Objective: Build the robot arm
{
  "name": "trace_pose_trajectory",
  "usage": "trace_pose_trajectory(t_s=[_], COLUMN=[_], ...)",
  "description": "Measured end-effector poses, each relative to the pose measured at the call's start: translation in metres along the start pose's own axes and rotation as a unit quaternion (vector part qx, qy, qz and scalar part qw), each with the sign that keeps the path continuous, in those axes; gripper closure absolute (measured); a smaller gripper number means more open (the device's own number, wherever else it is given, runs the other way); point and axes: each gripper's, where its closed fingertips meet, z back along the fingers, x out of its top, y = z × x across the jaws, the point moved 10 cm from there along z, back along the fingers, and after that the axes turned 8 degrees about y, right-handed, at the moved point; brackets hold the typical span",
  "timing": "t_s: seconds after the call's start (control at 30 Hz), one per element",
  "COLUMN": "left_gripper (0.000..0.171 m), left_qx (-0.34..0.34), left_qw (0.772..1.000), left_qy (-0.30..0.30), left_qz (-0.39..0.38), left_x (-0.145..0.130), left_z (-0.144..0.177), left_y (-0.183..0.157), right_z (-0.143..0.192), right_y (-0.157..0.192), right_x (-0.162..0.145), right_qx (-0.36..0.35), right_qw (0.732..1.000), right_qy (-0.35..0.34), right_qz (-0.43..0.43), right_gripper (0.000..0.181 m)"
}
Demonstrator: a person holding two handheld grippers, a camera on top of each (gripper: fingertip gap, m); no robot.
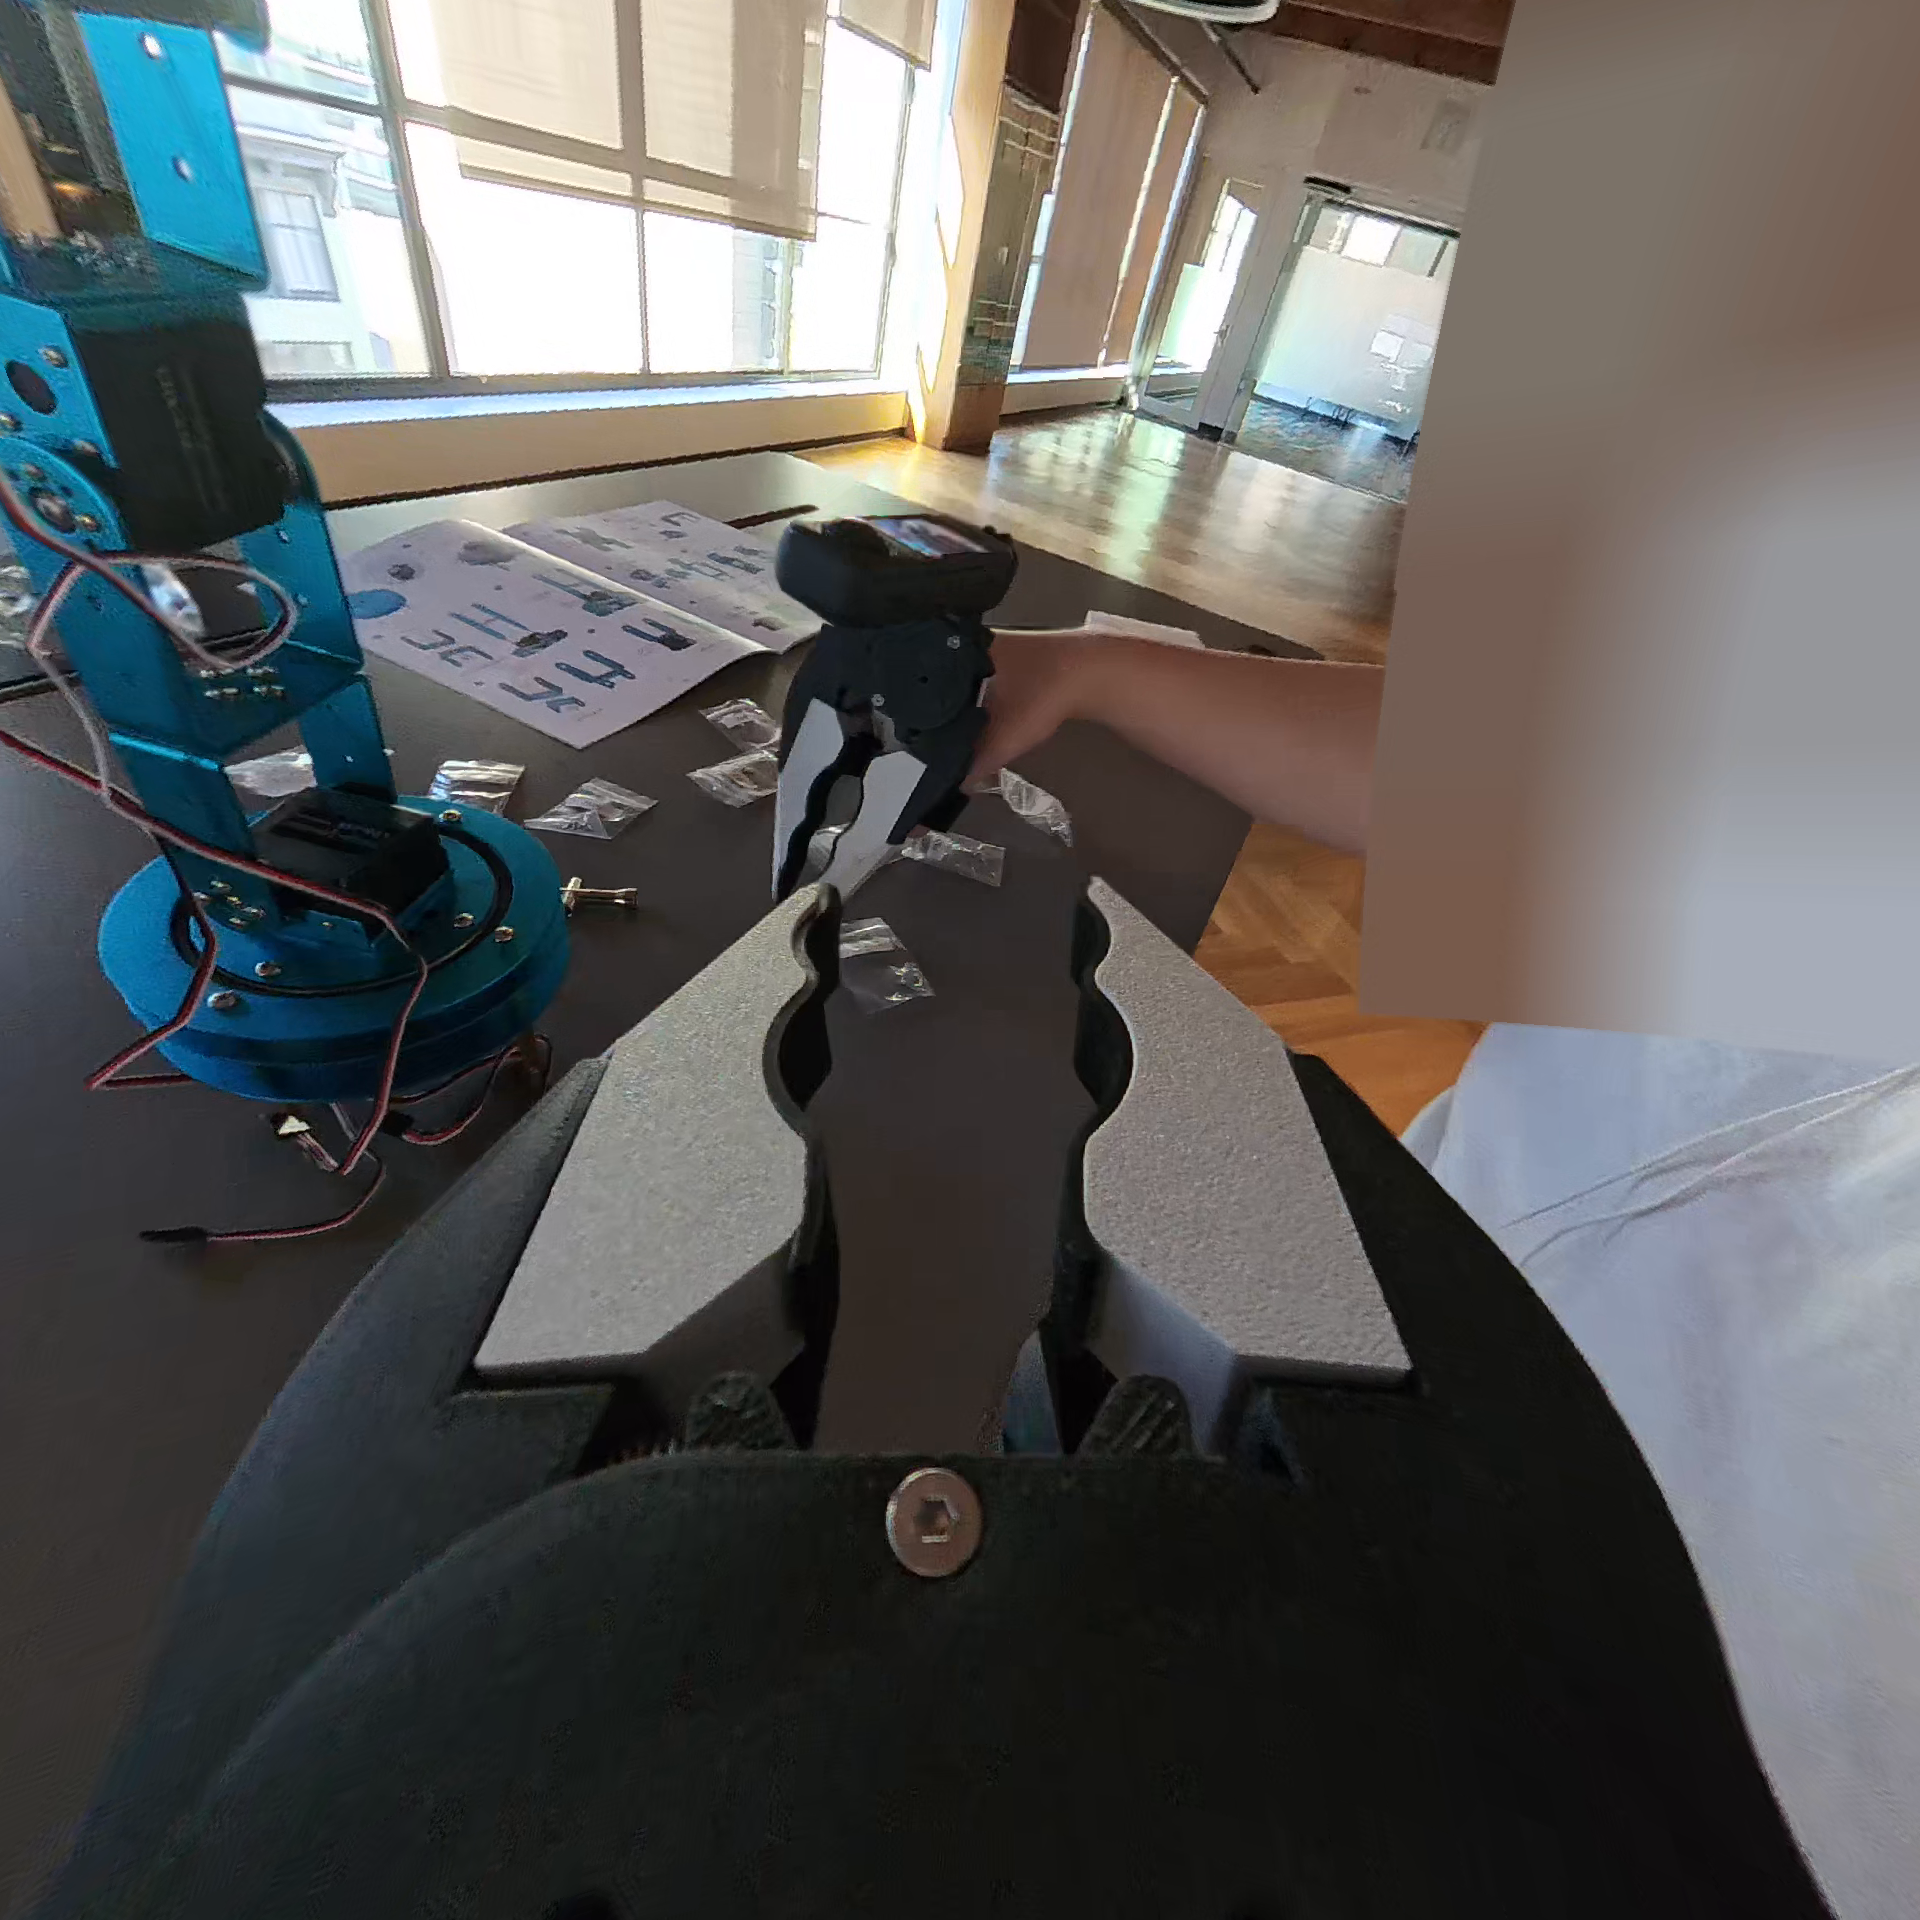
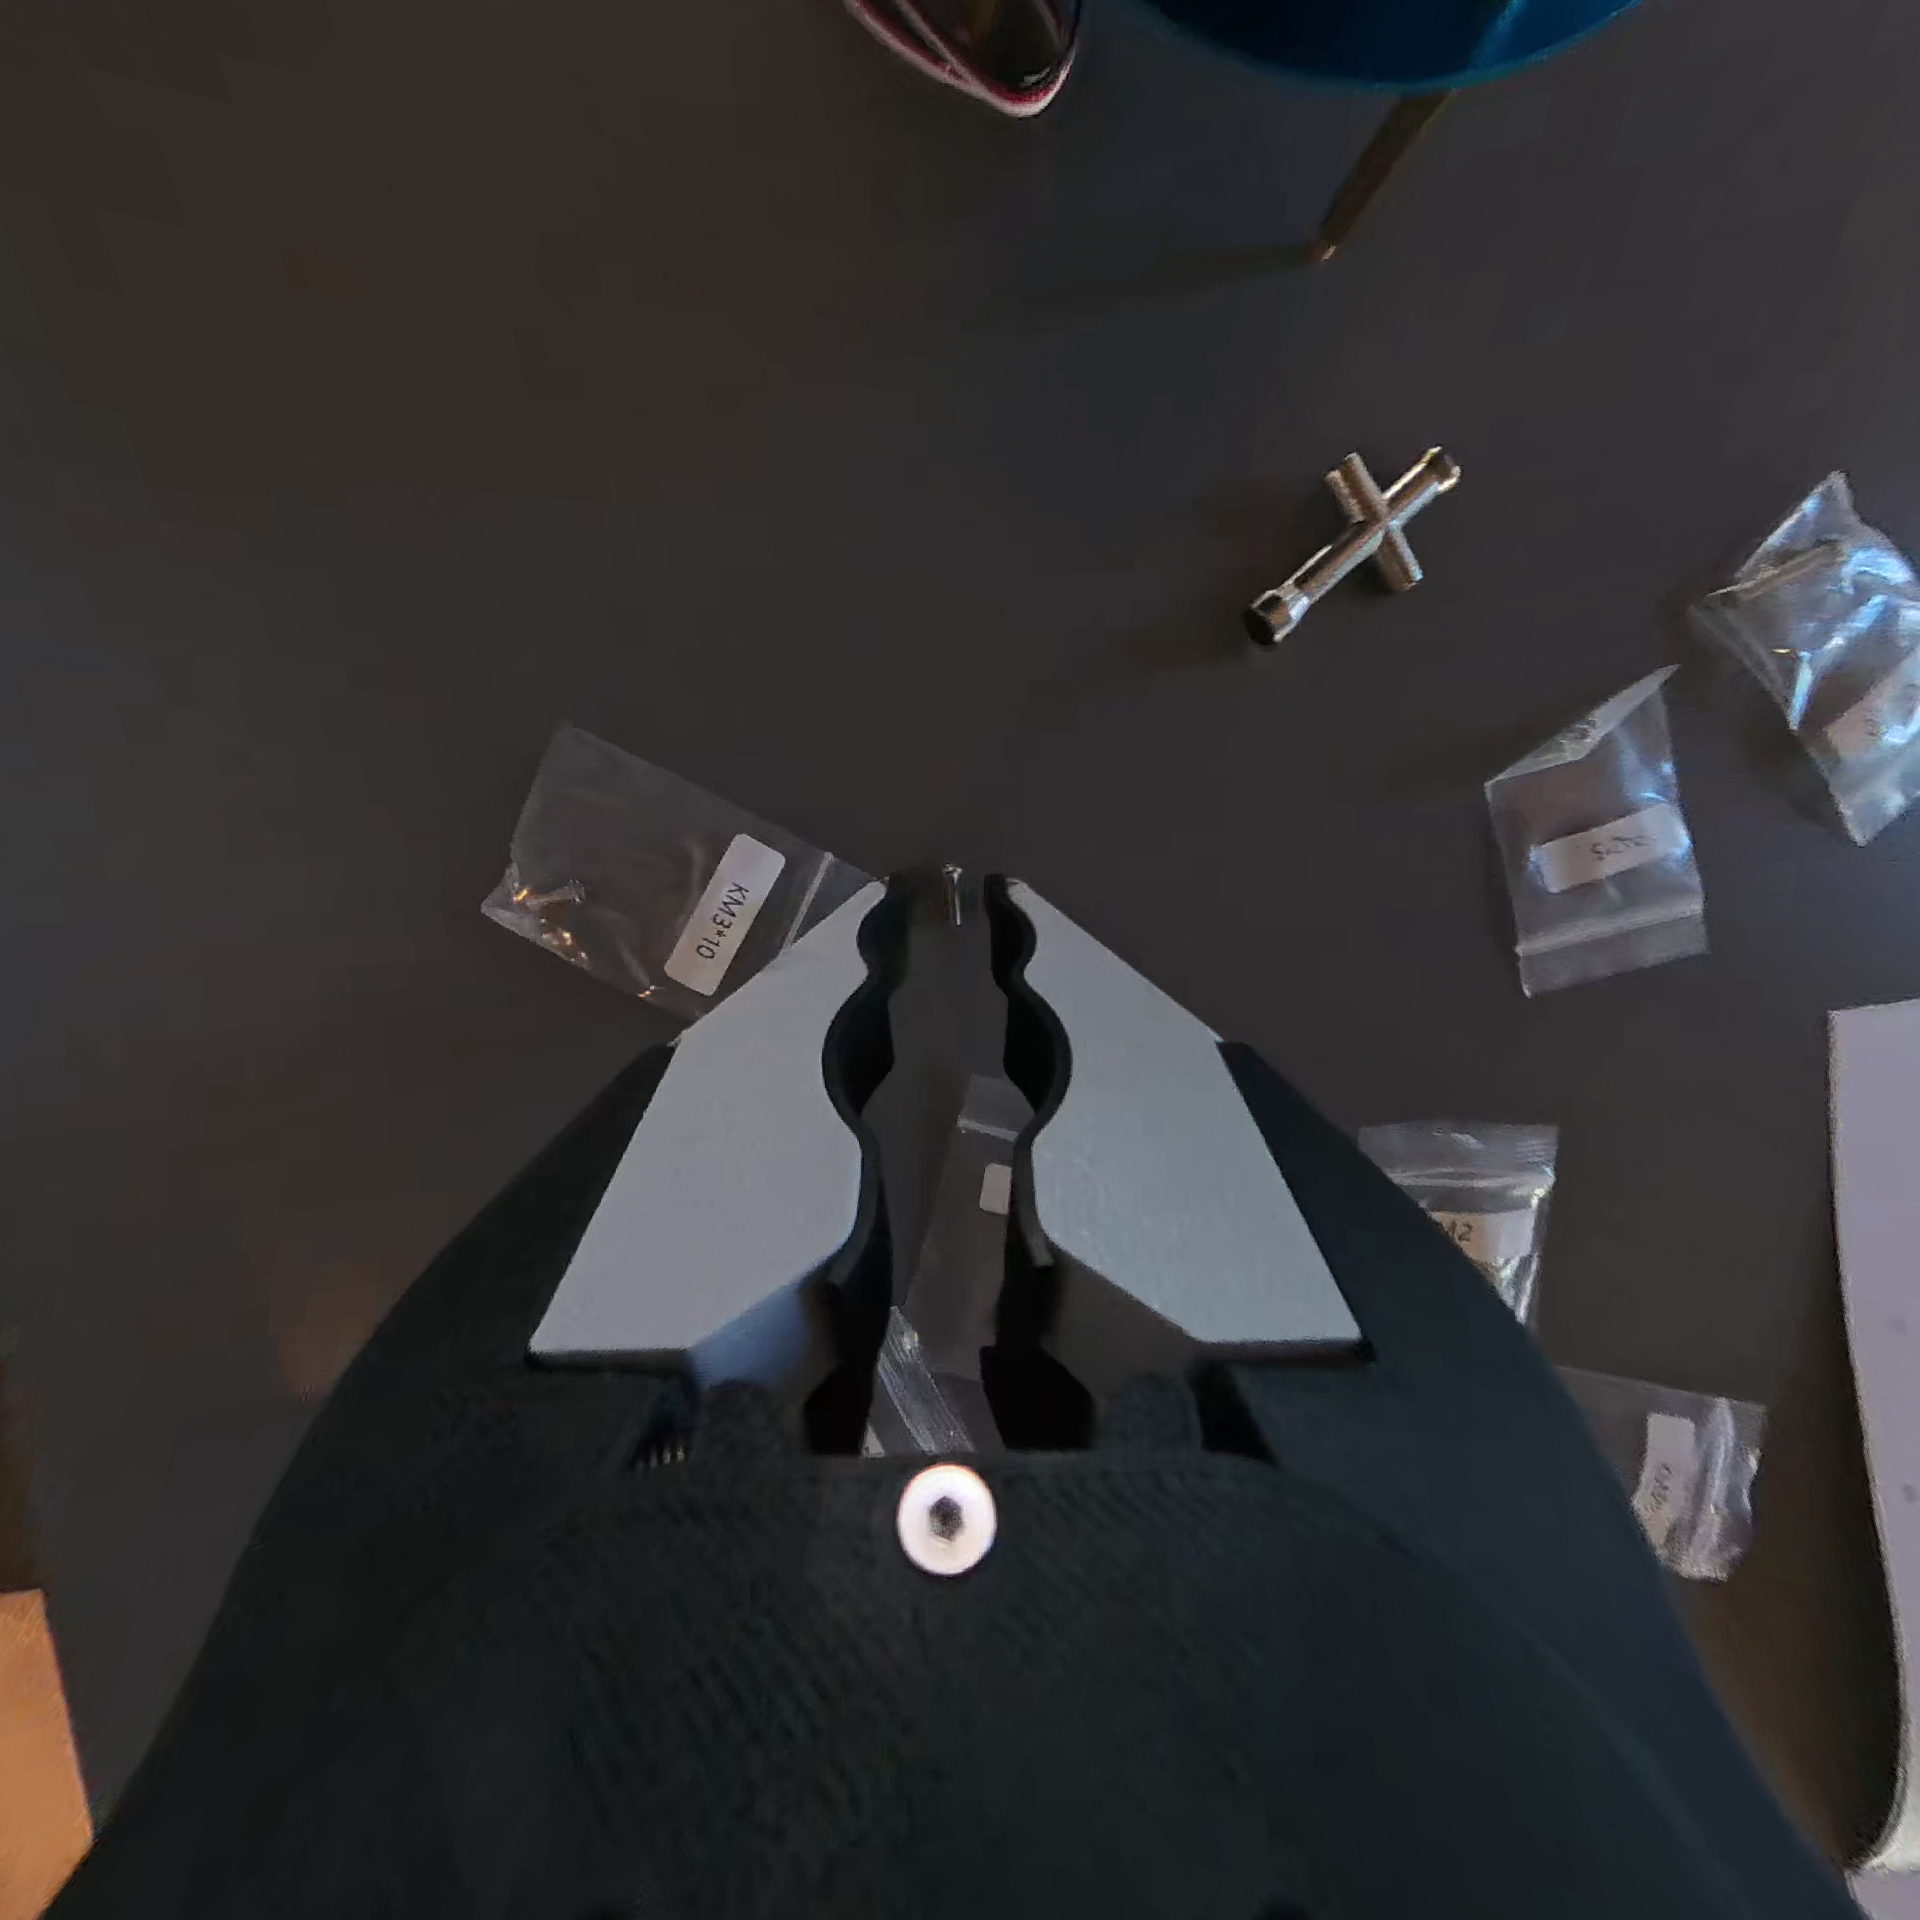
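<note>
My left gripper (image 1: 956, 899) is open and empty, held above the dark table (image 1: 156, 1351), with a small clear bag (image 1: 883, 961) lying just beyond its tips. My right gripper (image 2: 948, 888) points down at the table with its tips nearly closed on a tiny silver screw (image 2: 950, 898). A clear bag with a white label and screws inside (image 2: 644, 883) lies just left of its tips. The right gripper also shows in the left wrist view (image 1: 847, 862), held by a person's hand, just ahead of my left gripper.
A blue robot arm kit (image 1: 260, 727) with loose red and white wires stands on a round base at left. A silver cross wrench (image 2: 1361, 540) lies near it. Several small clear parts bags (image 2: 1600, 842) are scattered about. An open instruction booklet (image 1: 582, 613) lies farther back. The table edge runs along the right.
</note>
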Motion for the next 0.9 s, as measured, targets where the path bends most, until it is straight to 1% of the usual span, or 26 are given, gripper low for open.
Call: trace_pose_trajectory(t_s=[0.1,0.17,0.2,0.23,0.27,0.3,0.33,0.37,0.4,0.43,0.47,0.5,0.57,0.63,0.73,0.83,0.9], left_gripper=[0.129,0.131,0.135,0.137,0.139,0.141,0.141,0.143,0.147,0.150,0.152,0.151,0.152,0.155,0.155,0.159,0.169], left_qx=[0.025,0.035,0.043,0.052,0.059,0.062,0.062,0.055,0.050,0.058,0.086,0.128,0.223,0.297,0.349,0.377,0.401], left_qw=[1.000,0.999,0.999,0.998,0.997,0.995,0.993,0.991,0.988,0.985,0.983,0.980,0.965,0.943,0.924,0.913,0.903], left_qy=[0.001,-0.005,-0.014,-0.022,-0.032,-0.047,-0.066,-0.088,-0.110,-0.127,-0.138,-0.140,-0.139,-0.129,-0.103,-0.088,-0.084], left_qz=[0.007,0.020,0.026,0.035,0.046,0.058,0.073,0.088,0.101,0.102,0.087,0.058,-0.018,-0.075,-0.117,-0.126,-0.129], left_x=[-0.001,-0.004,-0.007,-0.010,-0.012,-0.014,-0.014,-0.012,-0.006,0.001,0.011,0.021,0.043,0.062,0.082,0.090,0.093], left_z=[-0.007,-0.020,-0.029,-0.041,-0.054,-0.069,-0.084,-0.100,-0.115,-0.128,-0.140,-0.150,-0.167,-0.182,-0.204,-0.219,-0.222], left_y=[-0.003,-0.004,-0.004,-0.004,-0.004,-0.003,-0.003,-0.004,-0.006,-0.009,-0.013,-0.019,-0.035,-0.051,-0.068,-0.073,-0.073], right_z=[-0.002,-0.001,0.002,0.009,0.020,0.033,0.048,0.062,0.076,0.088,0.097,0.105,0.117,0.126,0.134,0.136,0.136], right_y=[-0.005,-0.010,-0.012,-0.012,-0.011,-0.011,-0.011,-0.011,-0.011,-0.011,-0.012,-0.012,-0.012,-0.011,-0.011,-0.016,-0.020], right_x=[-0.001,-0.003,-0.003,-0.003,-0.001,0.002,0.004,0.004,0.004,0.003,0.000,-0.004,-0.011,-0.018,-0.024,-0.027,-0.028], right_qx=[0.040,0.045,0.047,0.065,0.093,0.126,0.162,0.207,0.264,0.319,0.359,0.390,0.433,0.470,0.515,0.523,0.526], right_qw=[0.999,0.999,0.997,0.992,0.981,0.962,0.932,0.893,0.848,0.804,0.766,0.739,0.706,0.674,0.637,0.628,0.627], right_qy=[-0.017,-0.027,-0.054,-0.102,-0.161,-0.231,-0.306,-0.373,-0.424,-0.458,-0.482,-0.493,-0.500,-0.503,-0.501,-0.507,-0.509], right_qz=[-0.003,-0.009,-0.015,-0.027,-0.047,-0.076,-0.108,-0.145,-0.179,-0.206,-0.229,-0.242,-0.254,-0.267,-0.279,-0.274,-0.266], right_gripper=[0.177,0.178,0.178,0.179,0.179,0.179,0.180,0.179,0.180,0.180,0.180,0.180,0.180,0.181,0.180,0.180,0.180])
